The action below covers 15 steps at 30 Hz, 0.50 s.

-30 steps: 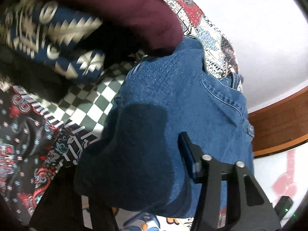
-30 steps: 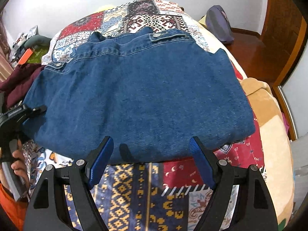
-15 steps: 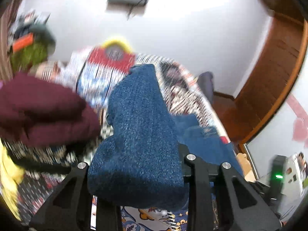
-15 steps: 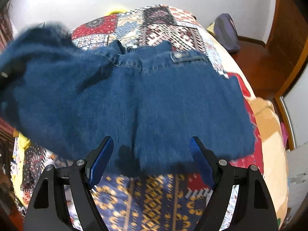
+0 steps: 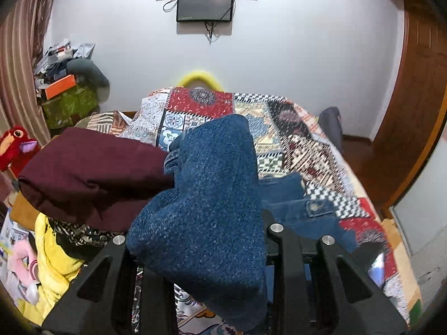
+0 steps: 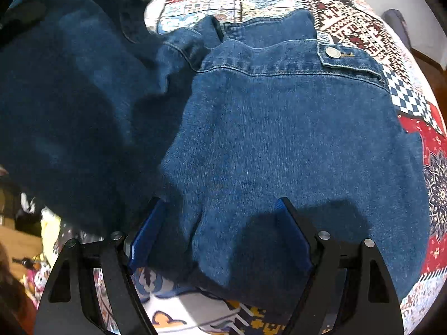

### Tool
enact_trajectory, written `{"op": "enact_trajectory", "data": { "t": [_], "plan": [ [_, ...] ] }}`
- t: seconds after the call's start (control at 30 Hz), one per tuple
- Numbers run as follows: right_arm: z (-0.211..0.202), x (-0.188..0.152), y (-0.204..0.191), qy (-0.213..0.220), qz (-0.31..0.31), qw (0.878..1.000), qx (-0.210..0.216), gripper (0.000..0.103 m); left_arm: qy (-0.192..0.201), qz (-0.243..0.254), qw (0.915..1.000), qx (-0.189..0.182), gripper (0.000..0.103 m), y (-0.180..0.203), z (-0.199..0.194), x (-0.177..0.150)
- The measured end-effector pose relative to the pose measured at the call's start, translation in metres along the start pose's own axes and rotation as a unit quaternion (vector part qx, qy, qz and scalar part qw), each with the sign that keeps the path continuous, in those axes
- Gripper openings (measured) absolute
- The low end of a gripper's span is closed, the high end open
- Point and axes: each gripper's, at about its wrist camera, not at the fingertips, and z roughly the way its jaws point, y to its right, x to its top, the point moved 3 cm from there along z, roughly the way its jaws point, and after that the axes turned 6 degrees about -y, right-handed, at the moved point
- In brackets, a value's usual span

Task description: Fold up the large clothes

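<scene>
left gripper point(image 5: 201, 240) is clamped on a thick bunch of the denim jacket point(image 6: 293, 139), and the fabric bulges up and over between the two black fingers so it fills most of the middle of the left wrist view. you can't actually see the pads, they're buried in the cloth, but the denim is clearly pinched and lifted off the bed. the rest of the jacket lies flat on the patchwork bedspread point(image 5: 307, 145), with a buttoned flap point(image 6: 335, 54) showing near its top right edge in the right wrist view. on the left of that view the raised part of the jacket hangs as a big dark fold above the flat part. right gripper point(image 6: 220, 234) has its jaws standing wide apart, blue pads point(image 6: 145, 234) either side of the near hem of the jacket, right over the cloth but not squeezing it as far as i can tell. next to the lifted denim on the left there's a folded maroon garment point(image 5: 92, 178) on top of a pile, with something yellow point(image 5: 53, 262) under it. red plush toy point(image 5: 16, 145) at the far left edge, a dark monitor point(image 5: 205, 4) mounted on the white wall at the back, and a striped curtain point(image 5: 19, 64) up the left side.
</scene>
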Motion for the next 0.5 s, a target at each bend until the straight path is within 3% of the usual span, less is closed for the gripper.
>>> {"op": "enact_trajectory", "data": {
  "t": [0.07, 0.2, 0.3, 0.43, 0.5],
  "plan": [
    [-0.011, -0.006, 0.01, 0.004, 0.004, 1.0, 0.015, 0.078, 0.002, 0.01, 0.9999, 0.0, 0.028, 0.011, -0.003, -0.002],
    [-0.048, -0.023, 0.051, 0.041, 0.042, 0.998, 0.003, 0.078, 0.01, 0.04, 0.9988, -0.028, 0.028, 0.053, -0.015, -0.001],
    [-0.078, -0.043, 0.101, 0.069, 0.107, 0.991, -0.035, 0.078, 0.015, 0.071, 0.9954, -0.063, 0.028, 0.1, -0.022, -0.004],
    [-0.099, -0.07, 0.149, 0.075, 0.151, 0.981, -0.093, 0.078, -0.006, 0.136, 0.9834, -0.119, 0.028, 0.175, -0.015, -0.031],
    [-0.105, -0.084, 0.171, 0.071, 0.178, 0.976, -0.101, 0.078, -0.047, 0.187, 0.9703, -0.146, 0.029, 0.209, 0.002, -0.057]
  ]
}}
